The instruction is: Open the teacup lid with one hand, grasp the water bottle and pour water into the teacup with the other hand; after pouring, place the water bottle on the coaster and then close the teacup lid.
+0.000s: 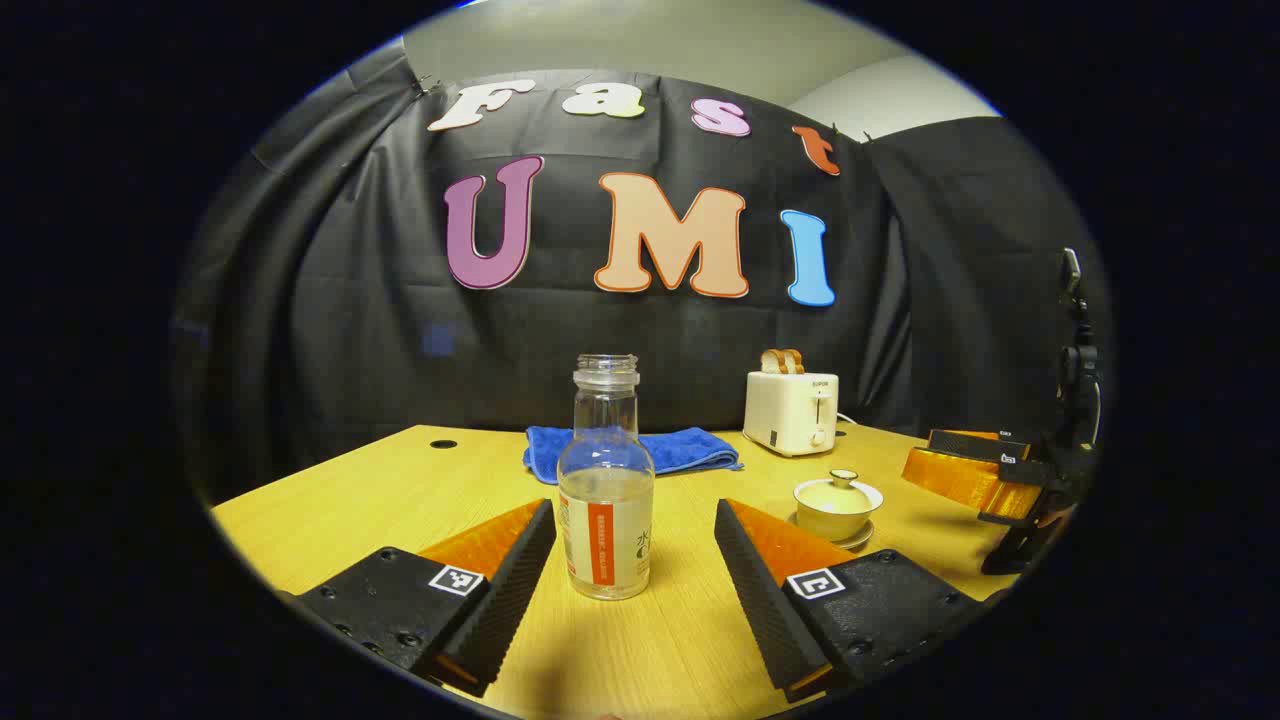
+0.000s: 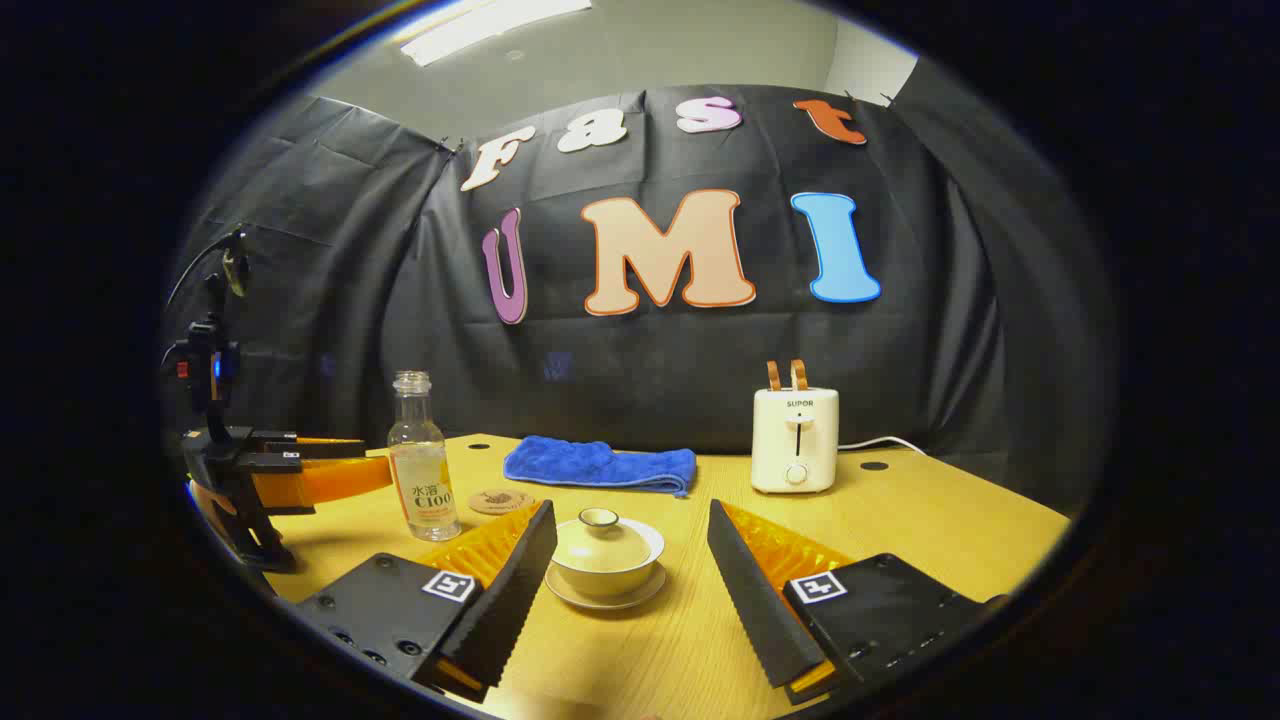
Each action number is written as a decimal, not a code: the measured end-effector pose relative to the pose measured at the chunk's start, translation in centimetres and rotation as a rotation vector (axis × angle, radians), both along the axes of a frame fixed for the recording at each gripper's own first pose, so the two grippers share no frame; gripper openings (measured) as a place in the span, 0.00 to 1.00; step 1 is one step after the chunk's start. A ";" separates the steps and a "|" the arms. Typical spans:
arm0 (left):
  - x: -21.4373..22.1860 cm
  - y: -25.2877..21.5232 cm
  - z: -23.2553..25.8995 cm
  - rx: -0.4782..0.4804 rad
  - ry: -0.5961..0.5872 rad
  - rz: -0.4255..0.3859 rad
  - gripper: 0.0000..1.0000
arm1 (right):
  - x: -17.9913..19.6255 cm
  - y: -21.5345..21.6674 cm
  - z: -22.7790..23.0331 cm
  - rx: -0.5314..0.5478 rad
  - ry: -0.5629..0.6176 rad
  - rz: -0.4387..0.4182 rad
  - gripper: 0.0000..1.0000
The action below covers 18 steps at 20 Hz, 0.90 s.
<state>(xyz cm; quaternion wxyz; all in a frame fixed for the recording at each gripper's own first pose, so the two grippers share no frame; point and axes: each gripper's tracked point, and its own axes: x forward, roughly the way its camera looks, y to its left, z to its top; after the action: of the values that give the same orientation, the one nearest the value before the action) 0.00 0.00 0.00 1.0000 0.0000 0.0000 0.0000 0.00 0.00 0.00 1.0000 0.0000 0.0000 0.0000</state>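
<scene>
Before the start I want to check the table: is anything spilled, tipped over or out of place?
Nothing stands out. The water bottle stands upright, uncapped; the teacup sits lidded on its saucer; the coaster lies flat.

One water bottle [image 2: 423, 458], one lidded teacup [image 2: 606, 548], one coaster [image 2: 500, 501], one towel [image 2: 600, 465], one toaster [image 2: 796, 438].

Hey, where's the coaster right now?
In the right gripper view the coaster lies flat on the table, just right of the water bottle and in front of the blue towel.

The water bottle [image 1: 605, 480] hides the middle of the blue towel [image 1: 680, 450].
</scene>
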 end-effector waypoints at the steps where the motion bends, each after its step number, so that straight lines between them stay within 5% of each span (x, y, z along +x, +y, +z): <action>1: 0.0 0.3 -0.1 -0.001 0.004 0.007 0.94 | 0.1 0.1 -0.2 0.000 0.007 0.005 0.93; 4: -0.1 1.0 -0.3 0.002 0.005 0.024 0.94 | 0.3 0.0 -0.2 -0.001 0.011 0.007 1.00; 8: -0.3 1.3 -0.2 0.006 -0.010 0.037 0.94 | 0.0 0.1 -0.4 -0.001 0.011 0.004 1.00; 9: -0.4 1.2 -0.2 0.009 -0.011 0.037 0.94 | 0.1 0.1 -0.4 0.000 0.012 0.003 0.93; 13: -0.5 1.5 -0.3 0.046 -0.015 0.042 0.94 | 0.0 0.1 -0.3 0.000 0.013 0.000 0.93; 14: -0.4 1.6 -0.3 0.041 -0.015 0.042 0.94 | 0.0 0.1 -0.4 0.000 0.013 0.000 1.00; 18: -0.3 1.7 -0.2 0.044 -0.015 0.035 0.94 | 0.0 0.6 -0.4 0.003 0.013 0.025 0.93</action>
<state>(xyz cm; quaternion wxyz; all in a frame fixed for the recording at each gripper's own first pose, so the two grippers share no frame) -0.29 1.70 -0.20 0.9996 0.0219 -0.0074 0.0176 0.05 0.58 -0.38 0.9999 0.0014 0.0066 0.0127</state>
